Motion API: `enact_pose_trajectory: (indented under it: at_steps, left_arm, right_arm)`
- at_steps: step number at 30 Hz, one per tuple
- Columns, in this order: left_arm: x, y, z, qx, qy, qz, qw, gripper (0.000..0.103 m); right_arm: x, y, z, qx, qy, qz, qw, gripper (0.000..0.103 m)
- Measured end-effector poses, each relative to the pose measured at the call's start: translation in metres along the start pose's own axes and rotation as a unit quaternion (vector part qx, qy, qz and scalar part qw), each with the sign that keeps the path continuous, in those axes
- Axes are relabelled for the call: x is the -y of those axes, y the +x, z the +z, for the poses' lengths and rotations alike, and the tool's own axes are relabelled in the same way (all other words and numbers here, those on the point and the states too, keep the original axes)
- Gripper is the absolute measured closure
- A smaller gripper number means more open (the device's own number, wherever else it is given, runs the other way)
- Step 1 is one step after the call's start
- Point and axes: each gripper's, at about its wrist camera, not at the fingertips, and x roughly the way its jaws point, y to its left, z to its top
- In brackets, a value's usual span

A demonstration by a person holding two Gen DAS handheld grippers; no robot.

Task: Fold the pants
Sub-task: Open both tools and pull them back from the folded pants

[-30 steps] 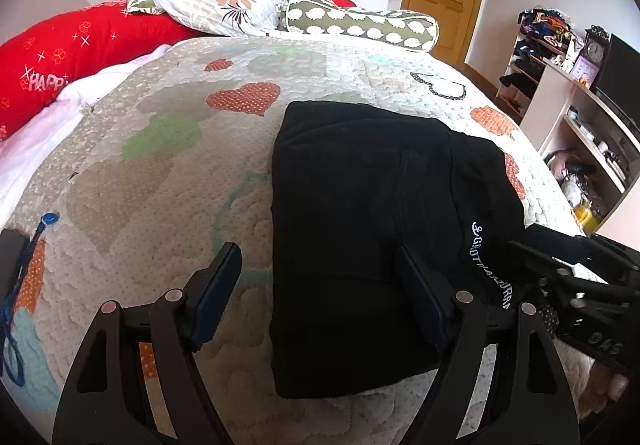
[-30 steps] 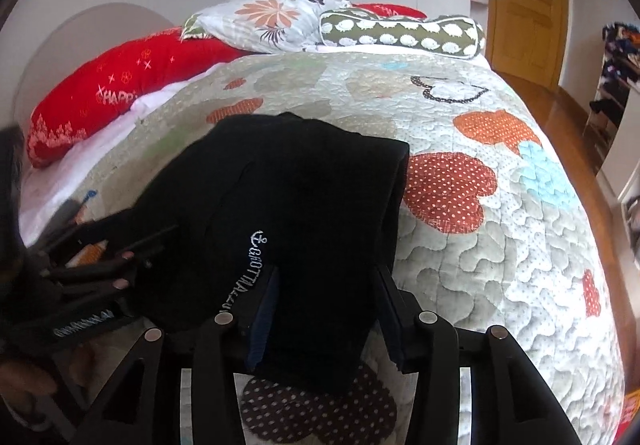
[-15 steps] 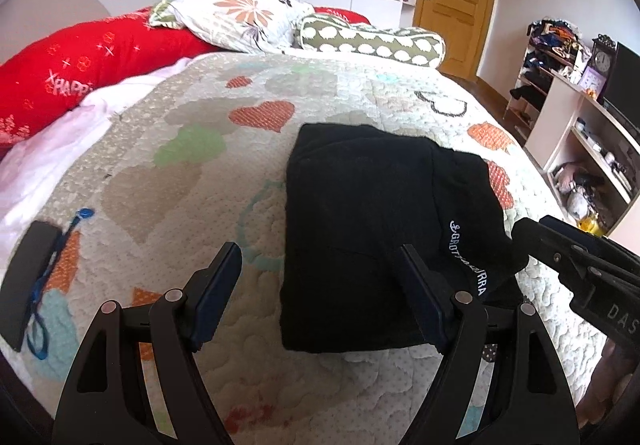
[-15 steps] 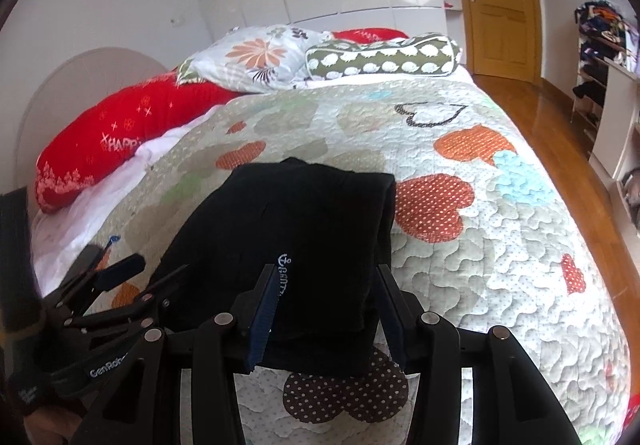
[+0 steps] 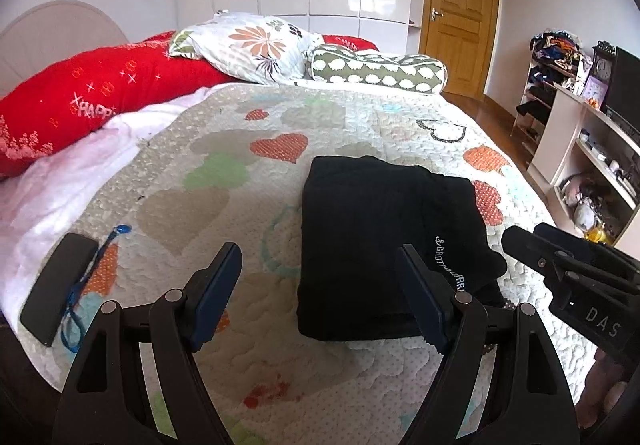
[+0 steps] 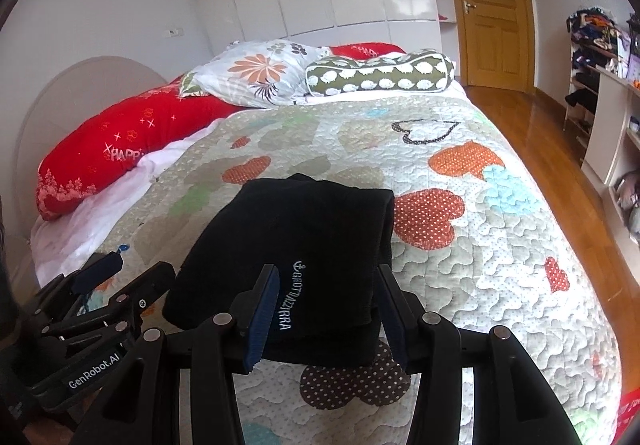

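Black pants (image 5: 384,241) lie folded into a compact rectangle on the heart-patterned quilt (image 5: 224,197), white lettering along one edge. My left gripper (image 5: 320,285) is open and empty, held above the quilt just short of the pants' near left corner. My right gripper (image 6: 326,305) is open and empty, its fingers level with the pants' (image 6: 304,237) near edge without gripping it. The right gripper also shows at the right edge of the left wrist view (image 5: 568,277), and the left gripper at the lower left of the right wrist view (image 6: 96,309).
A black phone with a blue strap (image 5: 60,285) lies near the quilt's left edge. Red, floral and green pillows (image 5: 256,45) line the head of the bed. Shelves and a TV (image 5: 592,133) stand to the right; a wooden door (image 5: 456,13) is behind.
Both grippers have pulled back and up from the folded pants, so the pants look smaller and farther. The pants have not moved.
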Motion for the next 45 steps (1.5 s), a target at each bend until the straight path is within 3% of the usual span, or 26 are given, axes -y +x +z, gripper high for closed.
enact_pose_trajectory:
  at_steps: [16,45]
  left_arm:
    - [0.000,-0.023,-0.006,0.022,0.002,0.021,0.9995,0.023]
    - [0.000,-0.023,-0.009,0.020,0.006,0.021,0.9995,0.023]
  right_arm:
    - [-0.011,-0.009,-0.005,0.000,-0.011,0.006,1.000,0.055]
    - [-0.015,-0.001,-0.007,-0.013,-0.017,0.014,1.000,0.055]
